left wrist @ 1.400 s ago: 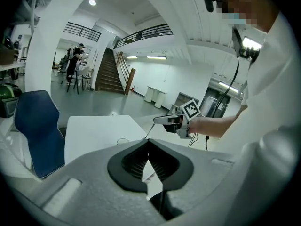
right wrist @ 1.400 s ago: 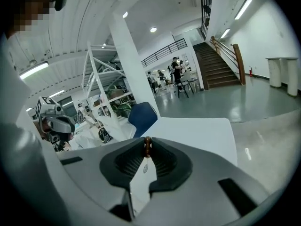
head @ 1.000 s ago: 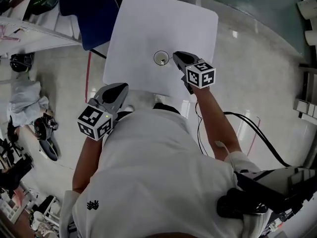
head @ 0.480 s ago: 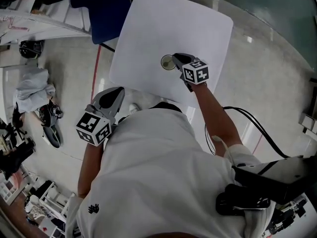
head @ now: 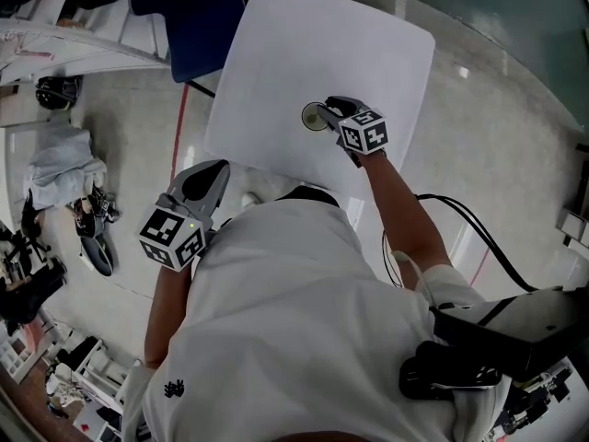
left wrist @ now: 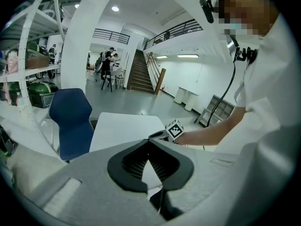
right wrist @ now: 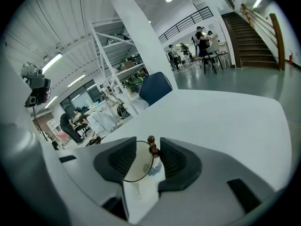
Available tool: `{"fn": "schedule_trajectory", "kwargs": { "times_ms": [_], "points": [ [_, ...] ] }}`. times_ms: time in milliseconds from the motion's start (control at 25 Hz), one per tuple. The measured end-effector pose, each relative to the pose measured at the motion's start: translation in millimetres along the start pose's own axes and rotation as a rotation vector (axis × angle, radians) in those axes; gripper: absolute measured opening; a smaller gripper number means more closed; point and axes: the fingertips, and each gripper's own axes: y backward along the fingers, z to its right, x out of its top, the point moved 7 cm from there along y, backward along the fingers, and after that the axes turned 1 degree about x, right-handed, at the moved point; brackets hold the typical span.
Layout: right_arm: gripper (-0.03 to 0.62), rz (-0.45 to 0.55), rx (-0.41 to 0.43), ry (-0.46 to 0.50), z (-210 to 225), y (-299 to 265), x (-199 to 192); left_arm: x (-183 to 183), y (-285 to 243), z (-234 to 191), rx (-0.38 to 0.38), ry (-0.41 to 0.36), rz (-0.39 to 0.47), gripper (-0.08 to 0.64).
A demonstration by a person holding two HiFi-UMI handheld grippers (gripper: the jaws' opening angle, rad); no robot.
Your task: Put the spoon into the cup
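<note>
Spoon (right wrist: 151, 148) now in cup (right wrist: 137, 171) (chair (right wrist: 155, 88) beyond)

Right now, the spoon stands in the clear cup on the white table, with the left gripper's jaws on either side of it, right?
Not quite: it is the right gripper whose jaws flank the spoon, and they are opening. The right gripper view shows this. The left gripper is off the table's near edge, away from it. The rest holds: the spoon stands in the clear cup on the white table.

A white table (head: 322, 53) stands on glossy grey floor (head: 502, 155) (blue chair (head: 189, 21) beside it), staircase (left wrist: 140, 76) beyond.
</note>
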Motion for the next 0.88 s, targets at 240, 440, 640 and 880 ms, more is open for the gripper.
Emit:
{"fn": "schedule_trajectory", "kwargs": {
  "times_ms": [240, 440, 640, 880],
  "points": [
    [0.236, -0.01, -0.052, 0.014, 7, 5, 3, 0, 6, -4, -0.021, -0.014, 0.0, 0.008],
    [0.239, 0.04, -0.118, -0.011, -3, 17, 12, -5, 26, -13, -0.044, -0.033, 0.011, 0.008],
    [0.239, 0.077, -0.184, -0.014, -11, 42, 13, -13, 38, -12, -0.07, -0.048, 0.022, 0.008],
    [0.236, 0.119, -0.252, 0.002, -42, 71, 16, -26, 57, -13, -0.112, -0.068, 0.043, 0.008]
  ]
}}
